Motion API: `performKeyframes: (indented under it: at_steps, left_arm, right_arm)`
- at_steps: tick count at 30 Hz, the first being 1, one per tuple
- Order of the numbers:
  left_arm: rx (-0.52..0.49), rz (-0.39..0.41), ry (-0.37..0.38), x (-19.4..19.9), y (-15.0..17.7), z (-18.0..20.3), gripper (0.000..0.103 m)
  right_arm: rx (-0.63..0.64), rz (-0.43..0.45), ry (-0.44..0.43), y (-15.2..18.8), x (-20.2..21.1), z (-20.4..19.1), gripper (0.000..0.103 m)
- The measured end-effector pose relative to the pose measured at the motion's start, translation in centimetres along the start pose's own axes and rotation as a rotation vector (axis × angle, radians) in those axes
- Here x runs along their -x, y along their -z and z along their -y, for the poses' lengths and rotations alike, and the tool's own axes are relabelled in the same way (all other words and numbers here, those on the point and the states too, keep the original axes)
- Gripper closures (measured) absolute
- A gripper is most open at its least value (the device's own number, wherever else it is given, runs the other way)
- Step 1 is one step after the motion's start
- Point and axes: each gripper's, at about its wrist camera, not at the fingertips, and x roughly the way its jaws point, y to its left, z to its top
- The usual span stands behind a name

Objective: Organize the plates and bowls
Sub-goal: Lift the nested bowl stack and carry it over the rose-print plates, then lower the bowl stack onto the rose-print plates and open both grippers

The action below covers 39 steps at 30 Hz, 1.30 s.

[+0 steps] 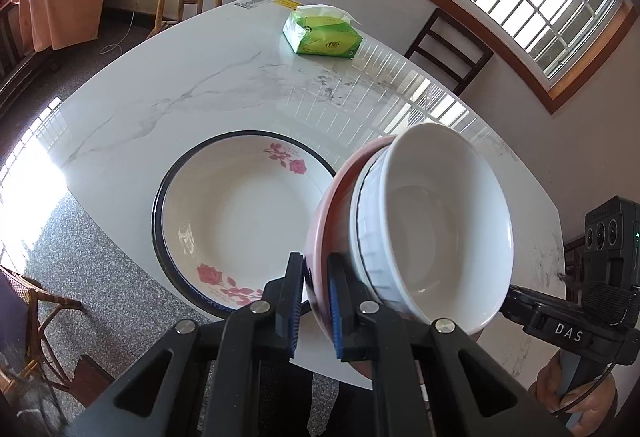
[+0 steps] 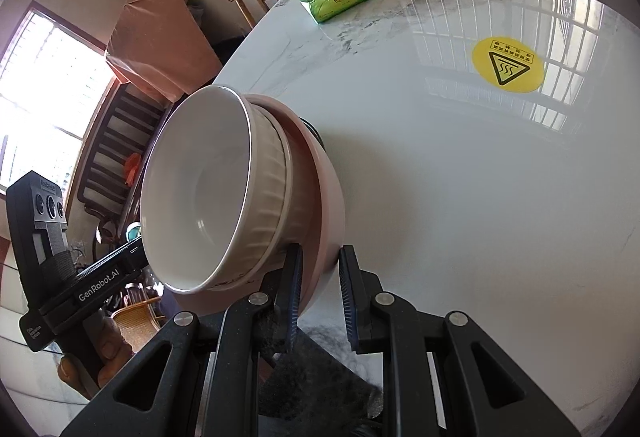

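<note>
Two bowls, nested and tilted above the marble table: one white ribbed bowl sitting inside one pink bowl. Two grippers, both clamped on the pink bowl's rim from opposite sides: left gripper, right gripper, one finger inside, one outside. One rose-patterned plate with dark rim, flat on the table just beside the lifted bowls. One green tissue pack at the far edge. One yellow warning sticker. Two wooden chairs visible beyond.

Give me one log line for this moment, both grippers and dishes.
left gripper: shut on pink bowl | right gripper: shut on pink bowl | white bowl: nested inside | rose plate: on table
</note>
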Motion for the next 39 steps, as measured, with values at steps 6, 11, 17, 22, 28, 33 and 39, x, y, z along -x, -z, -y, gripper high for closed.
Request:
performKeyframes:
  at_steps: [6, 11, 17, 22, 28, 33, 39]
  left_arm:
    - [0.038, 0.016, -0.021, 0.7, -0.8, -2.4, 0.093]
    - [0.074, 0.027, -0.034, 0.9, -1.7, -4.7, 0.093]
    - [0.106, 0.026, -0.04, 0.6, -2.2, -6.9, 0.093]
    - [0.127, 0.006, -0.046, -0.3, -2.4, -8.1, 0.093]
    - [0.15, -0.023, -0.05, -1.7, -2.7, -9.0, 0.093]
    - [0.164, -0.032, -0.048, -2.7, -2.5, -9.7, 0.092]
    - [0.151, 0.028, -0.065, -2.4, -2.2, -9.7, 0.092]
  right_arm:
    - [0.023, -0.021, -0.021, -1.4, -1.8, -2.0, 0.085]
    - [0.042, -0.037, -0.033, -2.5, -3.3, -3.6, 0.085]
    - [0.058, -0.06, -0.033, -3.3, -4.9, -4.9, 0.085]
    - [0.052, -0.077, -0.029, -3.9, -6.0, -5.0, 0.085]
    - [0.039, -0.099, -0.026, -4.3, -7.3, -4.8, 0.085]
    - [0.022, -0.107, -0.039, -4.5, -8.0, -4.5, 0.085]
    - [-0.005, -0.08, -0.083, -4.1, -8.0, -4.0, 0.082]
